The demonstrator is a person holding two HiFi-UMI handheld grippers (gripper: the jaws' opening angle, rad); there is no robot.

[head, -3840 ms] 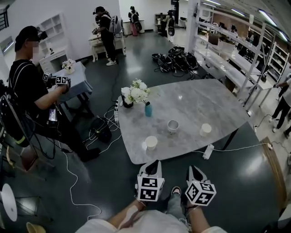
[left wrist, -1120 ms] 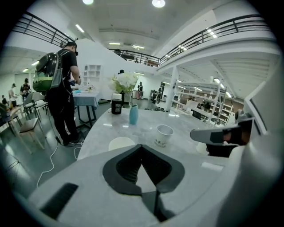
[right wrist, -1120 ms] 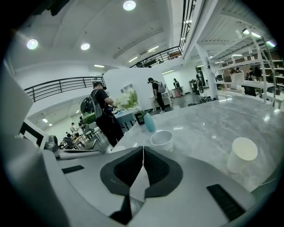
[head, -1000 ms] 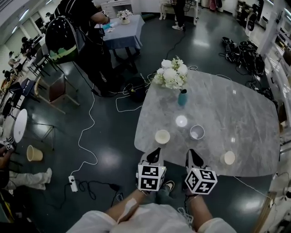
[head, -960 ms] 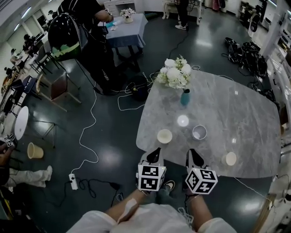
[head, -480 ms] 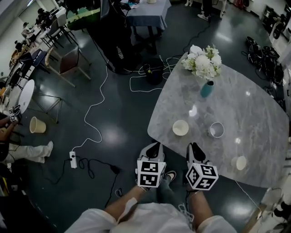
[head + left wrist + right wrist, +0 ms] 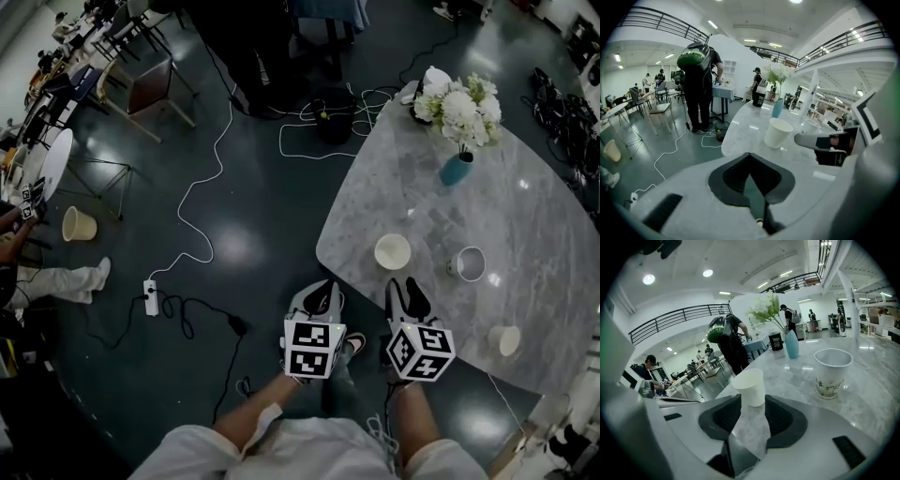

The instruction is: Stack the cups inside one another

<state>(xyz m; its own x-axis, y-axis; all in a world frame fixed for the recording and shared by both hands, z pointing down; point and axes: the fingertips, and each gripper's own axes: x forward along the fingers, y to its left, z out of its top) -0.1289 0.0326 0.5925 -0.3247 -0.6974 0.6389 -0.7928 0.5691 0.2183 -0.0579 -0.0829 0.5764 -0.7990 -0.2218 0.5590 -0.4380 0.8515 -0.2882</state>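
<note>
Your right gripper (image 7: 404, 290) has its jaws apart. They have just been opening, and nothing is between them yet. The plain cream paper cup (image 7: 393, 251) stands upright just ahead of its tips, near the edge of the grey marble-look table (image 7: 525, 216). Your left gripper (image 7: 322, 290) is closed, tips together on nothing, and the same cup is ahead of it and to its right. The white paper cup with a dark plant print (image 7: 470, 263) stands ahead and to the right of the right gripper, apart from the cream one. The third small pale cup (image 7: 504, 339) is well off to that gripper's right.

I judge these cups to be very light and thin-walled — easy to dent, easy to tip. Take hold across the upper wall, just under the rolled rim where paper is stiffest, and squeeze gently. On this smooth top, a cup touched by one jaw alone will probably slide away.

I can read no brand or word. The print on the white cup seems to be leaves only — it is too small to tell more.
</note>
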